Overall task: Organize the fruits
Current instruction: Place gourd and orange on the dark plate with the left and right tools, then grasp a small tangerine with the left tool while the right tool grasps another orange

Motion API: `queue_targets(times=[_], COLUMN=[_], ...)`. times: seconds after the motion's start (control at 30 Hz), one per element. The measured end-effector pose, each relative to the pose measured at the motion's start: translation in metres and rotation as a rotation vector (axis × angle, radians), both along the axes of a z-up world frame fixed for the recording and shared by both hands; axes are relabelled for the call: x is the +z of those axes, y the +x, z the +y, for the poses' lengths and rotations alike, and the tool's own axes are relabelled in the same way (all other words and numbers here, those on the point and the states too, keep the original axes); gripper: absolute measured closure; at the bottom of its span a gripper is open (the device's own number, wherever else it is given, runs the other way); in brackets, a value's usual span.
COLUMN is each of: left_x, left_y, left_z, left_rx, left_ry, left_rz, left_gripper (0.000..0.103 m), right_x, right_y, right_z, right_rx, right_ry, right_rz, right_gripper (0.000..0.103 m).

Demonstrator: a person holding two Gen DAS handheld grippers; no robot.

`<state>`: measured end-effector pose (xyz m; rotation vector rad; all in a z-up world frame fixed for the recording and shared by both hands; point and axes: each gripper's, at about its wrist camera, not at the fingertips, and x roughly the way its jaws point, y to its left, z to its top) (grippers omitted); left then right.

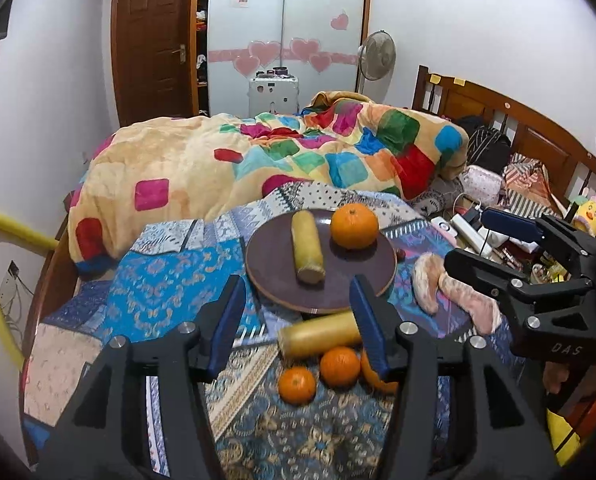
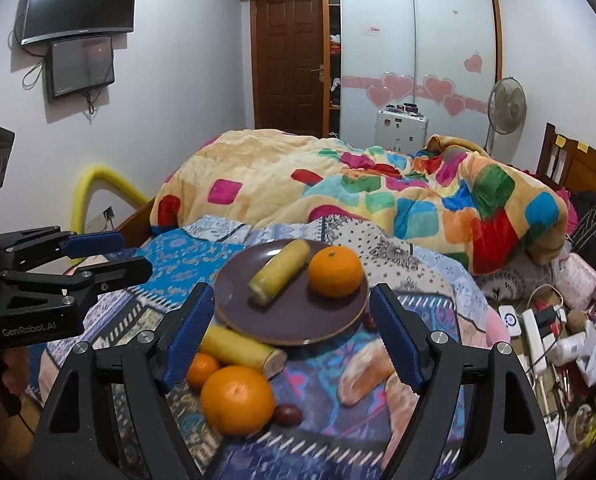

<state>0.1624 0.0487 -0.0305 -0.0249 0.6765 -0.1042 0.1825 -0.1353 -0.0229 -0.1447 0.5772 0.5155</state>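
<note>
Both claws, left claw (image 1: 298, 312) and right claw (image 2: 292, 330), apart, empty.

Third orange (image 1: 371, 376) half behind left tool's pad; small dark fruit (image 2: 286, 415) blurred, type unclear.

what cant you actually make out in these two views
- Third orange, left wrist view: mostly hidden behind the left claw's right finger.
- Small orange, right wrist view: partly covered by the right claw's left finger.
- Dark red fruit, right wrist view: blurred, kind unclear.
- Clutter beside the plate: too small to name.
</note>
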Motion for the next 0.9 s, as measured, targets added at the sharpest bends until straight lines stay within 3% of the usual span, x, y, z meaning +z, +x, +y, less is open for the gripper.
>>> queue_targets(times=[0.47, 0.9], left_x=[-0.055, -0.101], left_y=[-0.021, -0.018], left_z=[0.012, 0.023], left_rx=[0.008, -0.010], left_ry=[-0.016, -0.048], left_rz=[0.113, 0.212], left_gripper=[0.049, 0.049], right_x=[-0.059, -0.096], right_y=[-0.035, -0.020], right_z=[0.014, 0.028], right_rx=[0.036, 0.074], right_ry=[-0.046, -0.062], right_rz=[0.065, 0.162], right_gripper=[0.024, 0.024])
